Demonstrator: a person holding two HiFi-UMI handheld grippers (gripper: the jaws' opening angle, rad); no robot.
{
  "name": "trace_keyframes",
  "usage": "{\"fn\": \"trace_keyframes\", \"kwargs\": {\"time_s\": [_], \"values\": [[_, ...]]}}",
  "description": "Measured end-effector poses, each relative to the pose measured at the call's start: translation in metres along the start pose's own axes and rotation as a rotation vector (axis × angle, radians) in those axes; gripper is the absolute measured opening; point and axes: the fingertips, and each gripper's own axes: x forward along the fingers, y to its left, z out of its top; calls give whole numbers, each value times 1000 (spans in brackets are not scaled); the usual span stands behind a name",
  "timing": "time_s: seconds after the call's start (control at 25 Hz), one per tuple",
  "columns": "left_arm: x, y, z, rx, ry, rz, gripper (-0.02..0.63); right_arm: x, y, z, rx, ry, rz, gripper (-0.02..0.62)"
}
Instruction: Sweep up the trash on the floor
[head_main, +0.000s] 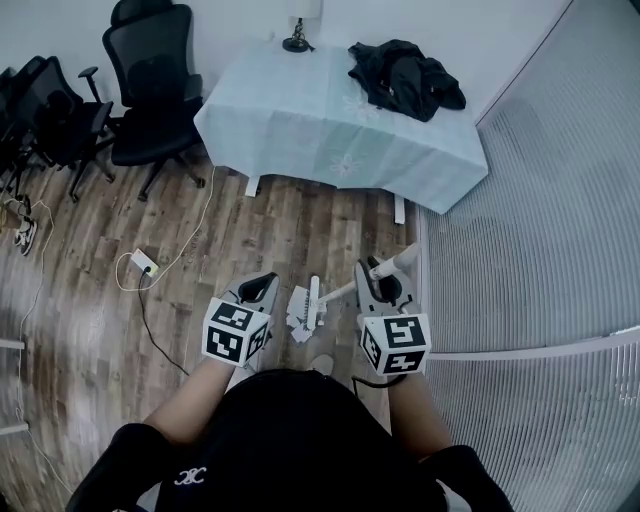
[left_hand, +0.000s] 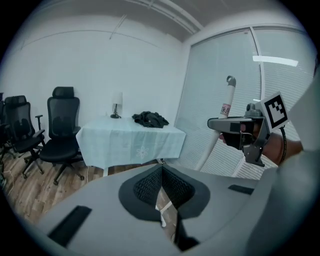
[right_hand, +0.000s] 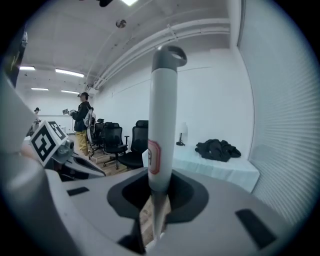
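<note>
Right gripper (right_hand: 159, 192) jaws pinch the broom handle (right_hand: 163, 120), likely held steep so the head reaches the floor (head_main: 90, 300). Left gripper (left_hand: 161, 175) jaws are pressed together with nothing between them. Trash (head_main: 299, 308), white scraps, lies on the floor between the grippers. The broom head beside it is hard to make out.
</note>
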Motion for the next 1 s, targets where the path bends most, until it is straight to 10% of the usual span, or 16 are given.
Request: {"fn": "trace_keyframes", "kwargs": {"time_s": [0.44, 1.0], "values": [[-42, -17, 100, 40, -168, -31, -6, -21, 19, 83, 46, -175, -11, 75], [-62, -7, 115, 60, -187, -41, -6, -4, 53, 92, 88, -165, -11, 74]]}}
